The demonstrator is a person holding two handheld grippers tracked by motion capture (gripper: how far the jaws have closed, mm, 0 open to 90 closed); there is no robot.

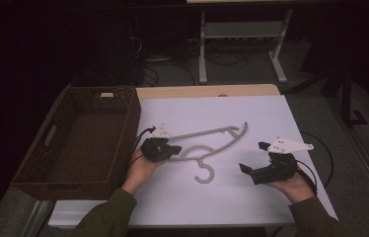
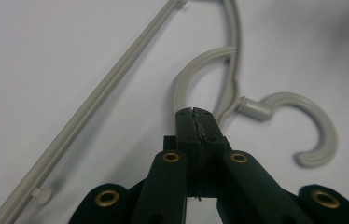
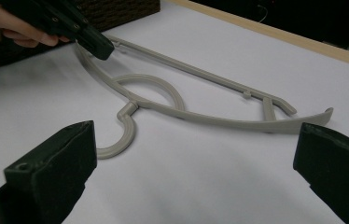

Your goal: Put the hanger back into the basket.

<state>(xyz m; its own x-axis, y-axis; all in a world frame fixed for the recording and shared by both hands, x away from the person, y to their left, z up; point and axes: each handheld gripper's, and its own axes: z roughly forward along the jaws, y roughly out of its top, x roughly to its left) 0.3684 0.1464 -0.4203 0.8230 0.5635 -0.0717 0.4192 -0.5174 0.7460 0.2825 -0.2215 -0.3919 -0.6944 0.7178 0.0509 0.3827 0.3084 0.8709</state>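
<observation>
L gripper [image 1: 172,149] fingers pressed together; R gripper [image 1: 254,157] fingers spread wide.

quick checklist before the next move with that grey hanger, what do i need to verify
1. Left tongs shut on the grey plastic hanger: cannot tell. The jaws are pressed together at its left shoulder end, but whether plastic sits between them is hidden.
2. Right tongs open and free: ok, jaws spread wide with nothing between them.
3. Hanger flat on the white table: ok.
4. Brown wicker basket ready to receive: ok, it looks empty and sits beside the left tongs.
5. Hook free of snags: ok, nothing touches it.
</observation>
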